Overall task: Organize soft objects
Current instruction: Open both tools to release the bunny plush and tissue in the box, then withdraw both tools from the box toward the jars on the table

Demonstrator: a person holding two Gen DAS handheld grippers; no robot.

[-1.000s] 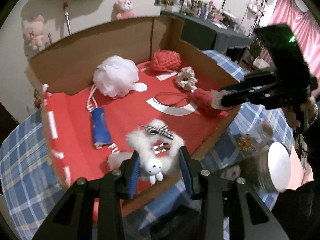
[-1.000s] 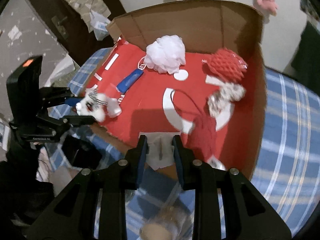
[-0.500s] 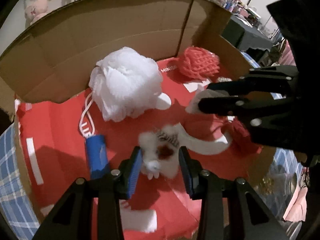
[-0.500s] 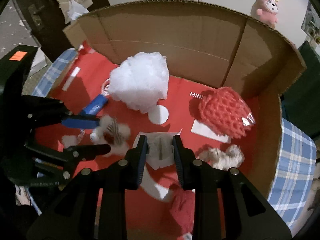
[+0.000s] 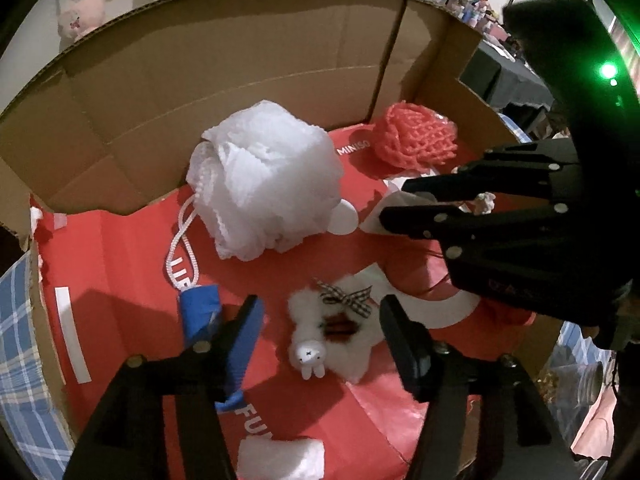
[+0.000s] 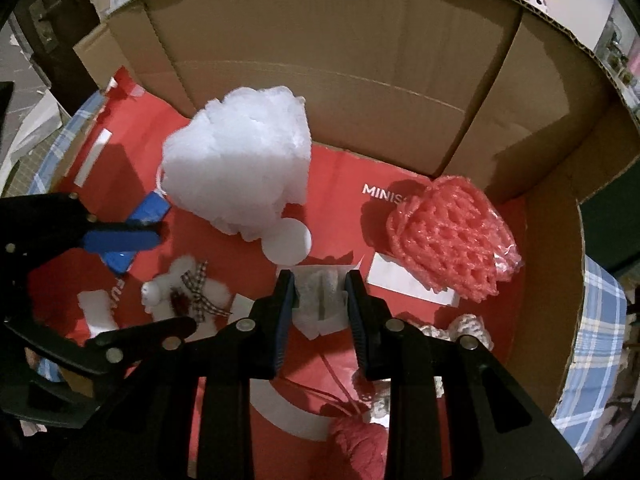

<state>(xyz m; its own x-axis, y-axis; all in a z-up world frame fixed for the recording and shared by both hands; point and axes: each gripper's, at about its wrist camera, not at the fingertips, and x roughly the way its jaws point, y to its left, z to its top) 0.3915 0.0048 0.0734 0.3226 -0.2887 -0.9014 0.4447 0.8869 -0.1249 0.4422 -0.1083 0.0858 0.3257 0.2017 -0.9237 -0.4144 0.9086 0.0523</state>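
A cardboard box point(image 5: 240, 64) with a red floor is seen from both wrist cameras, and the soft things are kept inside it. In the left wrist view, the left gripper point(image 5: 320, 324) is pointed down into the box and its jaws are opening; the small white fluffy toy point(image 5: 332, 332) with a checked bow is lying on the red floor between the fingers, and no pad is pressed on it. A blue fabric piece point(image 5: 200, 312) is placed just beside the left finger, at 9 o'clock from the toy. The white mesh bath puff point(image 5: 264, 180) is found at 11 o'clock from the toy, near the back wall, and the red net bundle point(image 5: 416, 140) at 1 o'clock, in the far corner.

In the right wrist view, the right gripper point(image 6: 320, 292) is held narrow, and a small white packet point(image 6: 320, 300) is clamped between its pads above the floor. A ball of red yarn point(image 6: 356, 444) is seen at 6 o'clock from the packet.
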